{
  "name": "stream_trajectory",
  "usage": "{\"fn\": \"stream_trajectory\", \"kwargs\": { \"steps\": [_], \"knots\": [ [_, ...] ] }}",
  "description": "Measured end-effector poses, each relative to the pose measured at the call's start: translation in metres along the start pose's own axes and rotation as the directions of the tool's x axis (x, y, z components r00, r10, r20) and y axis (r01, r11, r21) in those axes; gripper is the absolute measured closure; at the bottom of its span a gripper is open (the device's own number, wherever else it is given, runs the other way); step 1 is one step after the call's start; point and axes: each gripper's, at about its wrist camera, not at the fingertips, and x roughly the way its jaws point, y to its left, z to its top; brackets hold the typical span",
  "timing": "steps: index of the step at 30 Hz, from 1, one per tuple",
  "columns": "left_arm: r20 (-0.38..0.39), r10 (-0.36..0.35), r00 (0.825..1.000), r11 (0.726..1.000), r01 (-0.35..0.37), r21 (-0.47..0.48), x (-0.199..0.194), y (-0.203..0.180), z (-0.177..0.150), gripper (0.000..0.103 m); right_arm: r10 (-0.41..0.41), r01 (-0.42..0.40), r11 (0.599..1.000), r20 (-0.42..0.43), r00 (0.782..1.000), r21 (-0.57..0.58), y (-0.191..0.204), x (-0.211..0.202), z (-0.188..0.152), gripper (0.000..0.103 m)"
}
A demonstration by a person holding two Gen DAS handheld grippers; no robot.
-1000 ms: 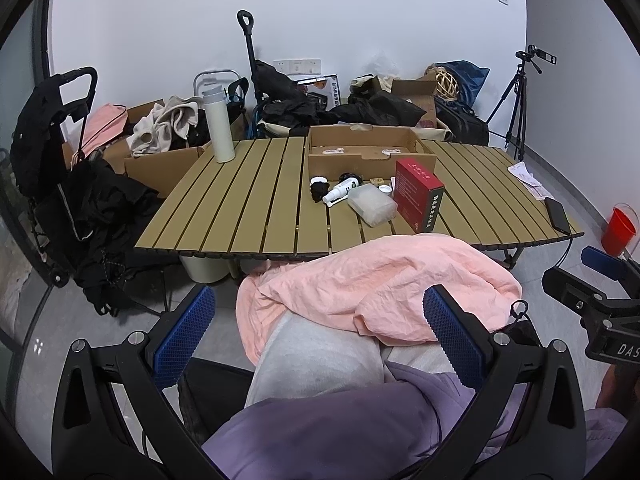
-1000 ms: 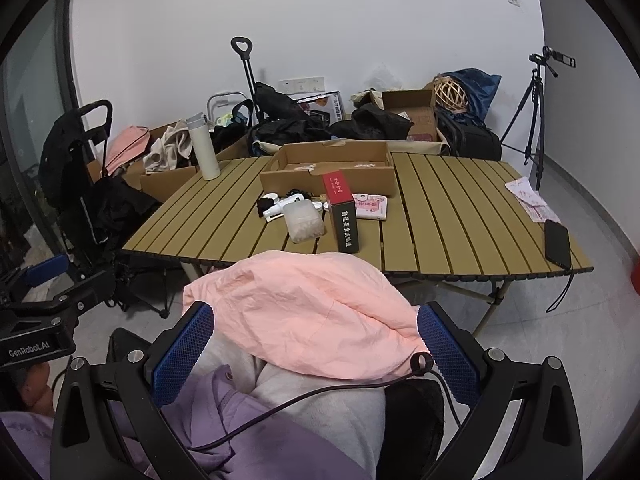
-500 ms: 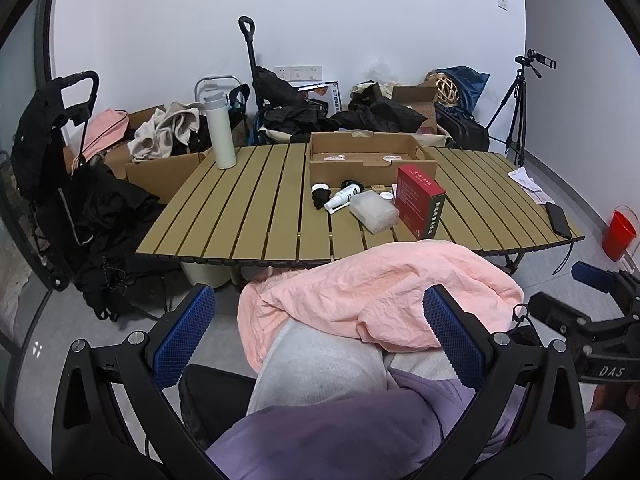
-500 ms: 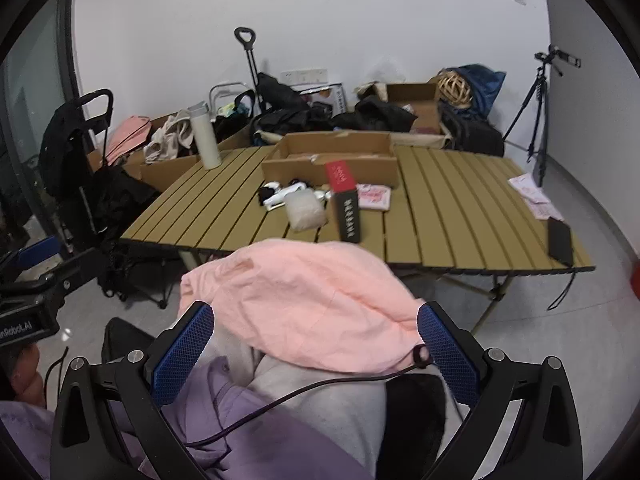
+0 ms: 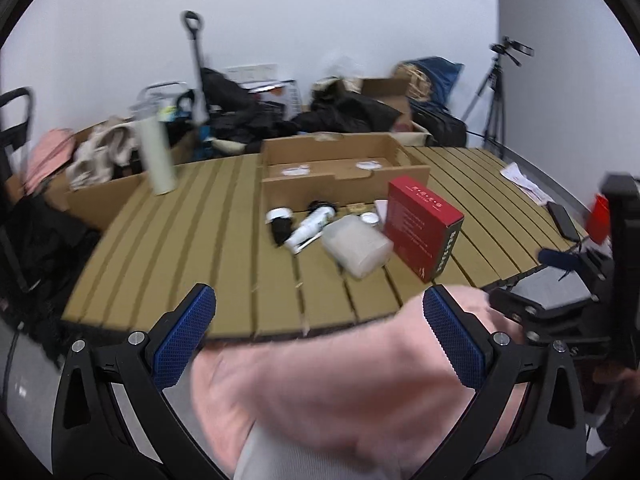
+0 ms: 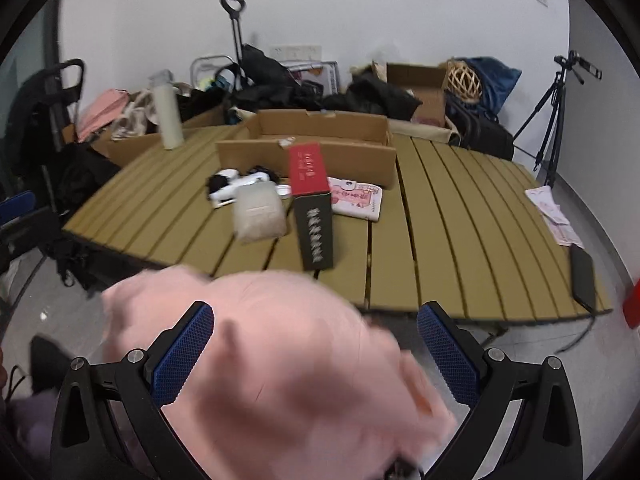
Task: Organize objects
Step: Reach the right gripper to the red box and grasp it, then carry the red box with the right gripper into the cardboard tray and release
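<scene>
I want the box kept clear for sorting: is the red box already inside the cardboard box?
No, the red box stands on the table in front of the cardboard box.

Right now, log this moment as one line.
left tongs: open, empty | right tongs: open, empty | red box: upright on table | cardboard tray: behind it

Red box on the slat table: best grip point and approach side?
Judgement: take the red box across its two broad faces near the top edge, coming from above. It stands upright on a narrow edge, slim enough to fit between open fingers. The frosted pouch sits close on one side and the pink wallet on the other, so a side approach looks crowded.
</scene>
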Motion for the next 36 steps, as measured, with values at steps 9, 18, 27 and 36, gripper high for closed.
{"fn": "stream_trajectory", "kwargs": {
  "steps": [9,18,27,36],
  "knots": [
    [-0.137,-0.095,0.986,0.995,0.089,-0.048,0.107,-0.008,0.025,0.001,0.034,-0.033,0.997,-0.013,0.999,0.070,-0.010,0.084,0.054,0.063],
    [-0.268,-0.337,0.903,0.940,0.309,-0.143,0.166,-0.065,0.034,0.005,0.275,-0.232,0.798,0.007,0.961,0.555,-0.118,0.080,0.013,0.060],
    [-0.385,-0.414,0.825,0.910,0.382,-0.160,0.203,-0.106,0.033,0.008,0.098,-0.028,0.893,-0.135,0.986,0.449,-0.142,0.088,0.015,0.043],
    [-0.398,-0.498,0.771,0.866,0.414,-0.282,0.225,-0.114,0.023,0.051,0.195,-0.118,0.883,-0.128,0.972,0.454,-0.161,0.114,0.017,0.043]
  ]
}}
